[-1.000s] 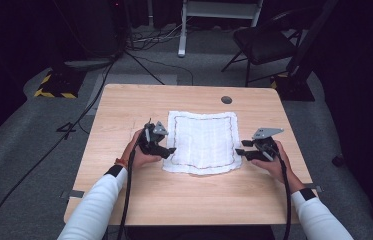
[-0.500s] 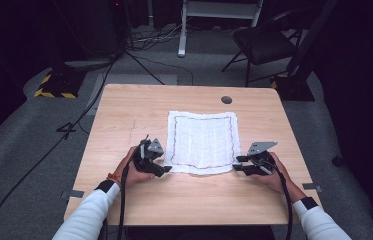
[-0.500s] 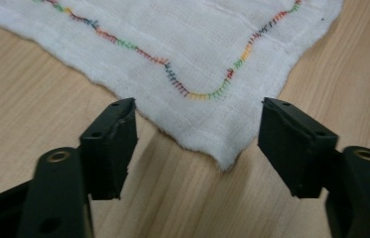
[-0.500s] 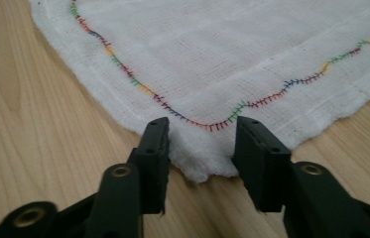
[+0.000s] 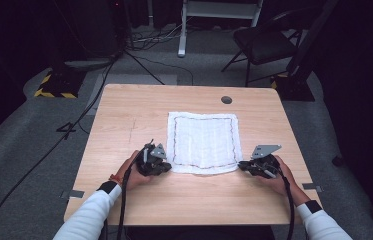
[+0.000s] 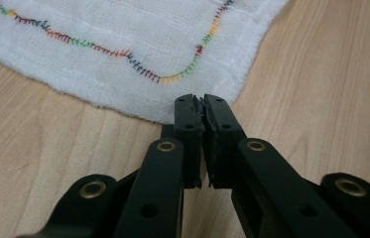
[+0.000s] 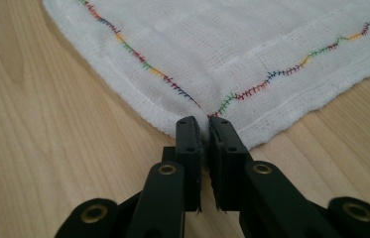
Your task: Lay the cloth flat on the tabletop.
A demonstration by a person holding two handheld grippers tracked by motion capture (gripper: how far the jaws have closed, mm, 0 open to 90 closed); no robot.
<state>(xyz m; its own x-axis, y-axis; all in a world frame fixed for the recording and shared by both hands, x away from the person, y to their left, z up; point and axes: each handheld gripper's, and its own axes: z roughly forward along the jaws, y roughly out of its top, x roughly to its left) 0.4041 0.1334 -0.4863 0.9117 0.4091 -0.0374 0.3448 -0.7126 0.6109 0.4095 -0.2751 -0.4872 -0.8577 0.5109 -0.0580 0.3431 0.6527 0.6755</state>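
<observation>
Cloth (image 5: 202, 142) lies flat on the desk (image 5: 124, 115), its two near corners pinched — one in each claw. Left claw (image 6: 200, 102) has just been closing; its jaws now stand together on the edge of the near-left corner, the cloth spreading out ahead of the tips. Right claw (image 7: 200, 124) has also just been closing and bites the near-right corner where the coloured stitching (image 7: 252, 91) turns, fabric puckered between its tips.

Step in hand, as I judge it: both corners taken, ready for a fold. The next move likely calls for lifting both corners together and carrying them away from the person toward the far edge — level and in step, so the edges meet squarely and neither corner slips.

Hard to make out: how much fabric the left claw really has, since only a thin hem sits at its tips; the pad faces are hidden in both gripper views
</observation>
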